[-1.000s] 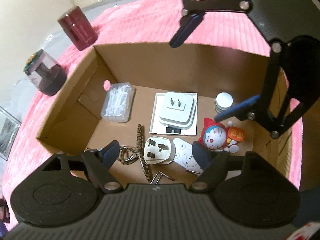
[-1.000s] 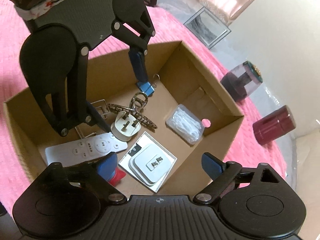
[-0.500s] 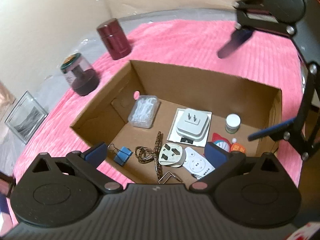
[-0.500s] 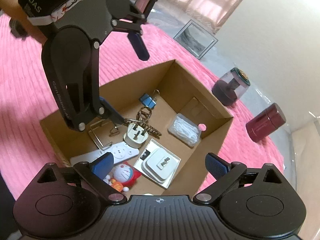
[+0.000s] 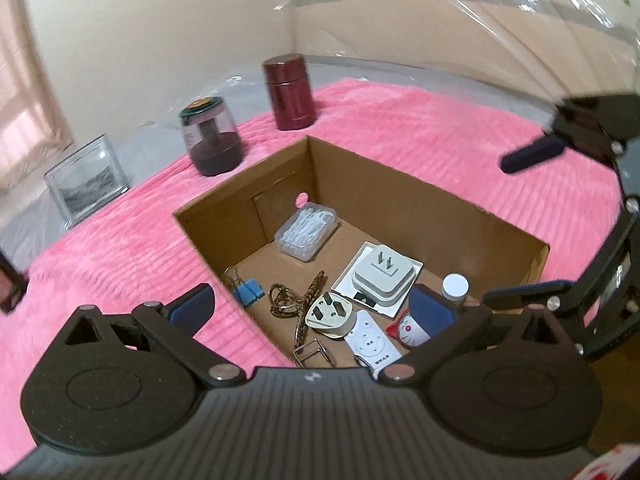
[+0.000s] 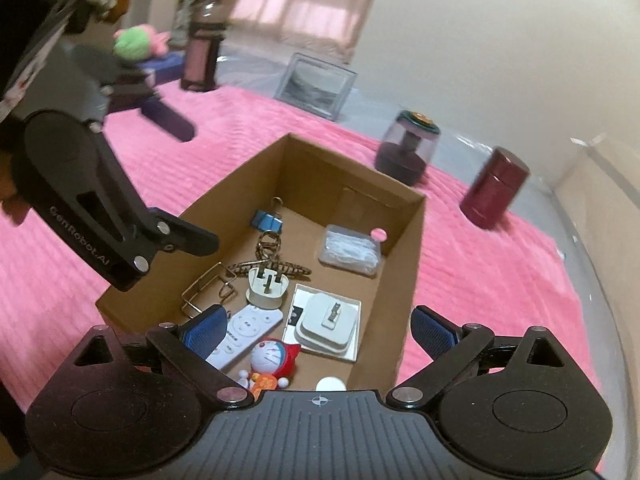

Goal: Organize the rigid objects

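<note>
An open cardboard box [image 5: 400,184] [image 6: 404,264] sits on a pink blanket. Inside lie a blue binder clip [image 5: 250,290] [image 6: 267,221], a leopard-print hair clip [image 5: 308,302], a white plug [image 5: 330,314] [image 6: 267,286], a remote [image 5: 370,342] [image 6: 244,330], a white adapter on a card [image 5: 380,280] [image 6: 328,320], a clear case of floss picks [image 5: 306,232] [image 6: 350,250], a cartoon cat figure [image 6: 274,358] and a small white-capped jar [image 5: 455,286]. My left gripper [image 5: 312,310] [image 6: 182,182] hangs open and empty above the box's near-left side. My right gripper [image 6: 320,328] [image 5: 528,228] is open and empty over the other end.
A maroon canister [image 5: 290,96] [image 6: 494,188], a dark jar with a clear dome [image 5: 210,140] [image 6: 406,148] and a glass picture frame [image 5: 86,178] [image 6: 316,86] stand beyond the box near the wall. A lantern [image 6: 202,56] and a green plush toy [image 6: 134,42] are farther off.
Both grippers have risen out of the box, drawn back and rolled more level. The left jaws have widened. The blue binder clip that was at the left fingertip lies on the box floor.
</note>
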Demonstrator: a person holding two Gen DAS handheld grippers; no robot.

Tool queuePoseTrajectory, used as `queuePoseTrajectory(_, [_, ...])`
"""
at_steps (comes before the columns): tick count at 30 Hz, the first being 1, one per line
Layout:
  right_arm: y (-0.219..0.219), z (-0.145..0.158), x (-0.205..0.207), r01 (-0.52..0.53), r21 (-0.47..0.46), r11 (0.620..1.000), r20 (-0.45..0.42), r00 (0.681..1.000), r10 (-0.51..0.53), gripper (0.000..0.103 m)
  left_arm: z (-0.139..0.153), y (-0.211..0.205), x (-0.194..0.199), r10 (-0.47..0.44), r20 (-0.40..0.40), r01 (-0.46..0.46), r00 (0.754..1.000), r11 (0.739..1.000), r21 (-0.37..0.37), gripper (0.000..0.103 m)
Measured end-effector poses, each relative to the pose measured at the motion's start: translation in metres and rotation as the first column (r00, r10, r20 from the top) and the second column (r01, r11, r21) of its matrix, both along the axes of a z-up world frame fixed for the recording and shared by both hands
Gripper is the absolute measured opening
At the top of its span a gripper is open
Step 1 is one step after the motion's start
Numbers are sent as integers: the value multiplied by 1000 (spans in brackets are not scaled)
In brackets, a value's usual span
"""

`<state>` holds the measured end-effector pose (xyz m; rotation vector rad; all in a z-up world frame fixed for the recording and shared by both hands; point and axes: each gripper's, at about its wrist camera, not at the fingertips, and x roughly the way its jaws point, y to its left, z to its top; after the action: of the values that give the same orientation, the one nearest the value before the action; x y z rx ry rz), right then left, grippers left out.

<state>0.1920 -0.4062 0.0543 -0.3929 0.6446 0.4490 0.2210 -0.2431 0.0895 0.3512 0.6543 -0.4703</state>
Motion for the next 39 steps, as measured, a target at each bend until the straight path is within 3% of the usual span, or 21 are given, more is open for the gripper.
queuePoseTrajectory(7, [-13,9,-23,122,153,981,-20,993,-120,96,2,17,-20,115,6,-114,993,990,-88,101])
queuePoseTrajectory(12, [-27,14,-36,240,271,932,-68,971,-230,96,6,24,-39,180,18,-176,983,975,-137,101])
queuePoseTrajectory(21, [-38,22,-69,314,411,856,-78,948,-310,96,10,33,-79,283,18,-273,959,939,-211,101])
queuePoseTrajectory(30, [-33,21,-101,333,446,831,-78,939,-335,96,3,45,-120,350,-6,-340,937,907,-247,101])
queuePoseTrajectory(35, [-31,16,-119,340,442,830,-77,936,-343,96,-3,55,-141,391,10,-378,920,895,-235,101])
queuePoseTrajectory(39, [-26,13,-131,337,421,842,-71,938,-340,96,-8,63,-154,408,-27,-402,912,881,-249,101])
